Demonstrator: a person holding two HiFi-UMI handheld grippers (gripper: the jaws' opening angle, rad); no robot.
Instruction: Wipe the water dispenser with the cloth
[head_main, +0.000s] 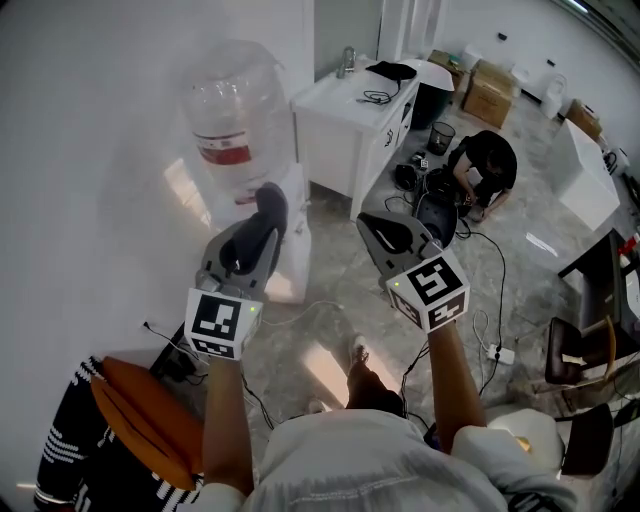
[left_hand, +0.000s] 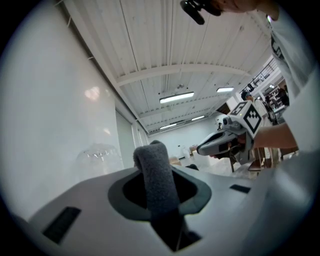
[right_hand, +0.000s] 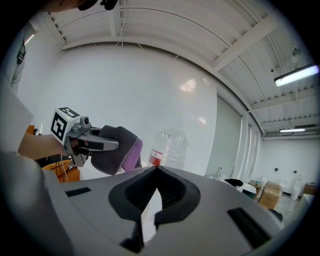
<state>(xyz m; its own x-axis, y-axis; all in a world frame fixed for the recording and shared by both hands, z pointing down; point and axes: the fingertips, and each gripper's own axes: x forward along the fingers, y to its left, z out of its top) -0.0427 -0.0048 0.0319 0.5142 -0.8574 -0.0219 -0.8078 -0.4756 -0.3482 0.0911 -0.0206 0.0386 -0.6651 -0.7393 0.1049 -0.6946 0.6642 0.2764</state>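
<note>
The water dispenser (head_main: 292, 235) is white and stands against the white wall, with a clear bottle (head_main: 232, 115) with a red label on top. My left gripper (head_main: 264, 222) is shut on a grey cloth (head_main: 271, 208) and is held in front of the dispenser's face, just below the bottle. In the left gripper view the cloth (left_hand: 157, 182) stands up between the jaws and hides their tips. My right gripper (head_main: 386, 233) is shut and holds nothing, in the air to the right of the dispenser. The right gripper view shows the left gripper (right_hand: 106, 145), the cloth (right_hand: 116, 151) with a purple side, and the bottle (right_hand: 168, 147).
A white cabinet (head_main: 350, 120) stands right of the dispenser, with a black bin (head_main: 440, 136) beyond it. A person (head_main: 487, 163) crouches on the marble floor among cables. A power strip (head_main: 500, 353) lies at right. Cardboard boxes (head_main: 488, 92) sit behind. An orange object (head_main: 140, 420) is at lower left.
</note>
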